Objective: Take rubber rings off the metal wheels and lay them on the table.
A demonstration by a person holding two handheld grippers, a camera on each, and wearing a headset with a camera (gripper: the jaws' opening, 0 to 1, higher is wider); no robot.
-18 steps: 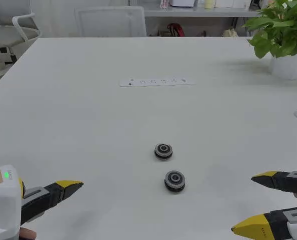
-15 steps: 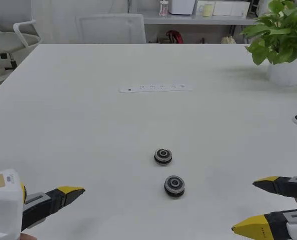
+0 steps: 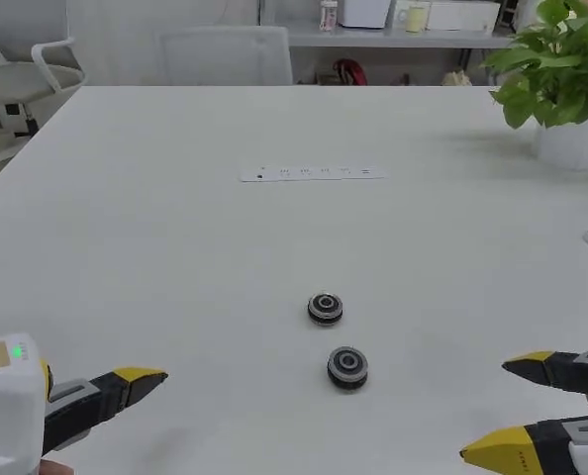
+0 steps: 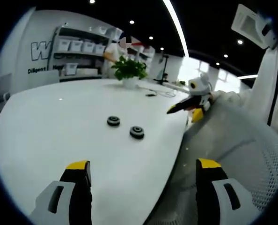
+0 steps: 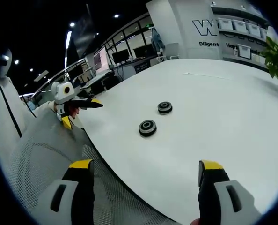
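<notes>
The left gripper [image 4: 143, 164] and right gripper [image 5: 146, 164] gaped open, the near wheel [image 3: 347, 366] and far wheel [image 3: 325, 309] lay well ahead of their jaws, and a glancing pinch could have skidded either away.

Bare table [image 3: 155, 257] lies all round the near wheel [image 3: 347, 366] and far wheel [image 3: 325, 309] (power strip [image 3: 312, 174] and plant [image 3: 561, 69] stand well apart).

"W" and "Diligent" on the far wall [image 5: 179, 26]
</notes>
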